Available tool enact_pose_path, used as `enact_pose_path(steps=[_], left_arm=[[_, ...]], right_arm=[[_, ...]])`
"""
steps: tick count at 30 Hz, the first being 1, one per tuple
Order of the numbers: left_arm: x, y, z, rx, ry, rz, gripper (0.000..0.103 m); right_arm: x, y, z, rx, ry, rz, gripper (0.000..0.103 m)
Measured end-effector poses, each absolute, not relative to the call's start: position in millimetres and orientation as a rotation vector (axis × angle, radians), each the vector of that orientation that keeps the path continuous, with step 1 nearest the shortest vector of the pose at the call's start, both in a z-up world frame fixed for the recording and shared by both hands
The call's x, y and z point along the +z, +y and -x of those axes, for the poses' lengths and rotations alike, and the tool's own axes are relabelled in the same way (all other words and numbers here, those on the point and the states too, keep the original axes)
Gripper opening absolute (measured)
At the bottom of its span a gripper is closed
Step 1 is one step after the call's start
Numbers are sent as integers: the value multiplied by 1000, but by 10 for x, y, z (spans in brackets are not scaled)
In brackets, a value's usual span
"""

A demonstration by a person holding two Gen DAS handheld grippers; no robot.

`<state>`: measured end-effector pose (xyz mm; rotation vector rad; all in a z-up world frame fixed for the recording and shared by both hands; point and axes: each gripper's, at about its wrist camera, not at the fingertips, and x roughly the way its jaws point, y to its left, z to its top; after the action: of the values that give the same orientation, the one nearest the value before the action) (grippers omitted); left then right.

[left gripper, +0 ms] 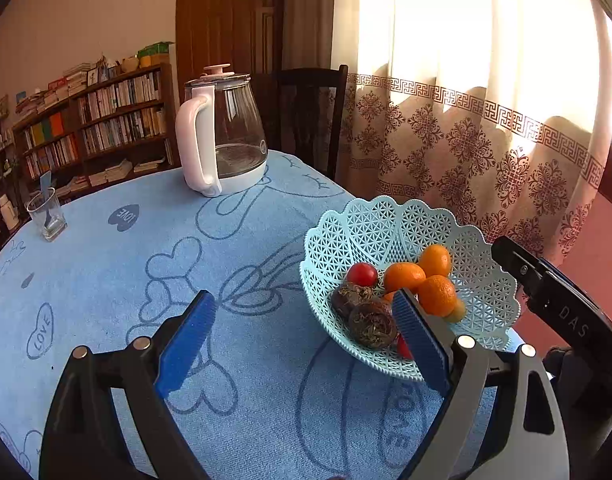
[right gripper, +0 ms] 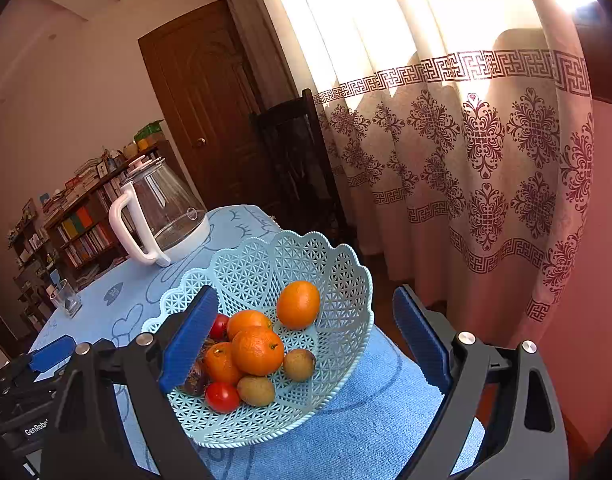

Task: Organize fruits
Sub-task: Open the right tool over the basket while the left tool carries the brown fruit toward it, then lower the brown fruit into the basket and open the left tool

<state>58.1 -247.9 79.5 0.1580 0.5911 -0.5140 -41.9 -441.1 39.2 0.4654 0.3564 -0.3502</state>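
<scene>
1. Blue ribbed pads of the left gripper (left gripper: 304,316) stand nearest the left wrist camera, with the jaws spread wide and nothing between them; one pad overlaps the near rim of the fruit basket (left gripper: 386,220) in that view, though I cannot tell whether it touches.
2. Jaws of the right gripper (right gripper: 306,312) are likewise wide apart and empty, framing the basket from its near side, with one pad in front of the fruit at the basket's left.
3. All the fruit I can see lies inside the basket: four mandarins (right gripper: 258,350), two cherry tomatoes (right gripper: 222,397), two brownish kiwi-like fruits (right gripper: 299,364) and two dark, rough-skinned passion fruits (left gripper: 372,322), which sit toward the side nearest the left gripper.
4. No fruit shows on the blue towel-covered table (left gripper: 146,240) around the basket, so the step in hand is, I judge, a release and withdrawal, with sorting close to finished.
5. To do it well, draw each gripper back from the basket along its own pointing line, pads kept wide, so no pad drags the light lattice rim or tips the pile.
6. Keep clear of the glass kettle (left gripper: 222,132) beyond the basket and the drinking glass (left gripper: 47,214) far to the basket's left.
7. Round mandarins could roll if the basket is nudged, so move slowly.
</scene>
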Motion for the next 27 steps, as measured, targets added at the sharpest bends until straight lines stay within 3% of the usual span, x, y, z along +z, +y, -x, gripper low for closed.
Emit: enact_pose_path(steps=[21, 27], left_arm=[[760, -2494, -504, -480, 562, -221, 90], [795, -2436, -470, -445, 543, -228, 92]], right_arm=[[388, -4409, 408, -333, 365, -472, 91], [421, -4369, 401, -242, 417, -457, 99]])
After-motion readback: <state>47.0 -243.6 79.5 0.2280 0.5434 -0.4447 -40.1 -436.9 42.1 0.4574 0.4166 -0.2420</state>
